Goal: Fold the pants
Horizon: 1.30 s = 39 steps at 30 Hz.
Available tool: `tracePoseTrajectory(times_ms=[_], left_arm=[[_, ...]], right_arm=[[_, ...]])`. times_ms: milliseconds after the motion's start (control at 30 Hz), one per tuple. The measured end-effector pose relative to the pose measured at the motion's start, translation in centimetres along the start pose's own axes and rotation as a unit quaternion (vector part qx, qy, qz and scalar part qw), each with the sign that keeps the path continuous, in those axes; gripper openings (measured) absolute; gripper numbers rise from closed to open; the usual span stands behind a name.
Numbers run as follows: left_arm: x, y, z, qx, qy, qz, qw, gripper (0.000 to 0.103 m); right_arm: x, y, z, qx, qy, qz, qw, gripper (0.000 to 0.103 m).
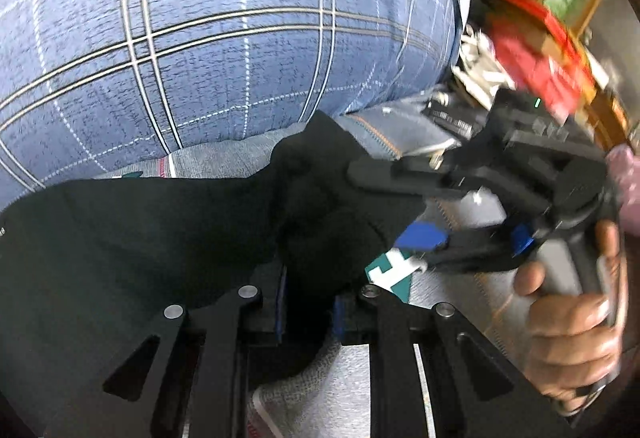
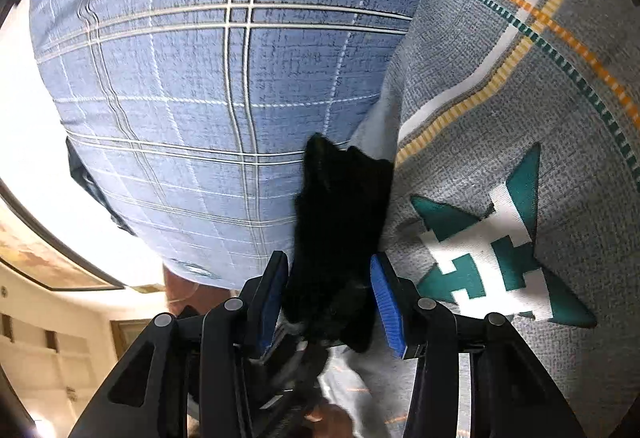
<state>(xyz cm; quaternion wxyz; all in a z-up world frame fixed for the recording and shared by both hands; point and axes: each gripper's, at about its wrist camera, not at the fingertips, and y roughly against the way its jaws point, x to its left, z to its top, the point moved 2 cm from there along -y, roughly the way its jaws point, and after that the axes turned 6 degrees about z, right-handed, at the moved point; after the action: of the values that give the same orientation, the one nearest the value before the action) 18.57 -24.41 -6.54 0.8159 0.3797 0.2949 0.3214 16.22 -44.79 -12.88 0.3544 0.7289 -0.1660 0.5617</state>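
The black pants [image 1: 160,230] lie across the grey patterned bedspread [image 1: 224,157] in the left wrist view. My left gripper [image 1: 308,314] is shut on a bunched fold of the pants. My right gripper [image 1: 384,209] reaches in from the right, held by a hand [image 1: 568,330], its jaws spread around the pants' edge. In the right wrist view the right gripper [image 2: 330,290] is open, and a black fold of the pants [image 2: 344,213] stands between its blue pads [image 2: 386,298] without being pinched.
A big blue plaid pillow [image 1: 224,37] fills the space behind the pants, also seen in the right wrist view [image 2: 224,77]. The bedspread [image 2: 520,97] has a teal and white motif. Red boxes [image 1: 532,49] and clutter sit at the far right.
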Motion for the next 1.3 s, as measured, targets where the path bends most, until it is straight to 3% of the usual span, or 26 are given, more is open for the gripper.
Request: tracePoseTrajectory(times_ms=[100, 233, 300, 333, 367, 433, 500, 667, 767, 867, 933, 1000, 1067, 1133, 1233, 1300], left_arm=[[0.8, 0.4, 0.3, 0.0, 0.023, -0.021, 0.9995, 0.014], [0.2, -0.2, 0.2, 0.01, 0.003, -0.016, 0.9998, 0.015], [-0.1, -0.4, 0.0, 0.014, -0.006, -0.021, 0.9997, 0.018], [-0.2, -0.4, -0.1, 0.015, -0.008, -0.022, 0.9996, 0.026], [-0.3, -0.3, -0.1, 0.015, -0.01, -0.024, 0.9995, 0.033], [-0.8, 0.3, -0.2, 0.009, -0.019, -0.046, 0.9987, 0.062], [-1.5, 1.7, -0.4, -0.01, -0.037, -0.052, 0.9979, 0.069], [-1.7, 4.0, -1.2, -0.028, -0.082, -0.02, 0.9961, 0.071], [0.8, 4.3, -2.2, -0.014, -0.042, -0.031, 0.9985, 0.071], [5.3, 4.9, -3.8, -0.001, 0.054, -0.065, 0.9964, 0.071], [8.7, 5.9, -5.2, -0.008, 0.126, -0.09, 0.9879, 0.075], [12.2, 6.0, -6.1, -0.004, 0.208, -0.058, 0.9765, 0.08], [14.3, 5.4, -6.5, 0.011, 0.261, -0.06, 0.9635, 0.08], [14.8, 5.3, -6.7, 0.011, 0.281, -0.081, 0.9562, 0.08], [14.9, 6.2, -6.2, 0.013, 0.272, -0.066, 0.9599, 0.08], [15.9, 7.0, -6.1, 0.01, 0.29, -0.068, 0.9547, 0.08]], right_arm=[[-0.3, -0.7, 0.1, 0.004, -0.011, 0.029, 1.0, 0.051], [0.6, -1.7, 0.6, 0.003, 0.014, 0.063, 0.998, 0.065], [0.7, -2.2, 0.9, 0.001, 0.015, 0.054, 0.998, 0.066], [0.7, -2.4, 1.1, 0.002, 0.015, 0.035, 0.999, 0.059], [0.5, -2.7, 1.2, 0.004, 0.018, 0.022, 1.0, 0.044], [0.2, -2.8, 1.5, -0.002, 0.015, -0.004, 1.0, 0.019], [0.4, -2.7, 1.6, -0.002, 0.022, -0.005, 1.0, 0.017], [2.5, -2.0, 2.0, -0.02, 0.063, -0.018, 0.998, 0.014], [4.5, -2.5, 1.7, -0.019, 0.095, -0.022, 0.995, 0.014], [5.8, -2.7, 0.6, -0.014, 0.13, -0.028, 0.991, 0.014], [6.8, -2.8, -0.4, -0.007, 0.154, -0.022, 0.988, 0.014], [7.8, -3.1, -1.4, -0.002, 0.176, -0.021, 0.984, 0.014], [9.1, -3.9, -2.5, 0.002, 0.199, -0.026, 0.98, 0.014], [9.8, -4.8, -3.7, 0.006, 0.224, -0.048, 0.973, 0.014], [10.8, -7.1, -5.2, 0.017, 0.256, -0.077, 0.963, 0.014], [11.1, -9.0, -6.5, 0.03, 0.267, -0.083, 0.96, 0.015]])
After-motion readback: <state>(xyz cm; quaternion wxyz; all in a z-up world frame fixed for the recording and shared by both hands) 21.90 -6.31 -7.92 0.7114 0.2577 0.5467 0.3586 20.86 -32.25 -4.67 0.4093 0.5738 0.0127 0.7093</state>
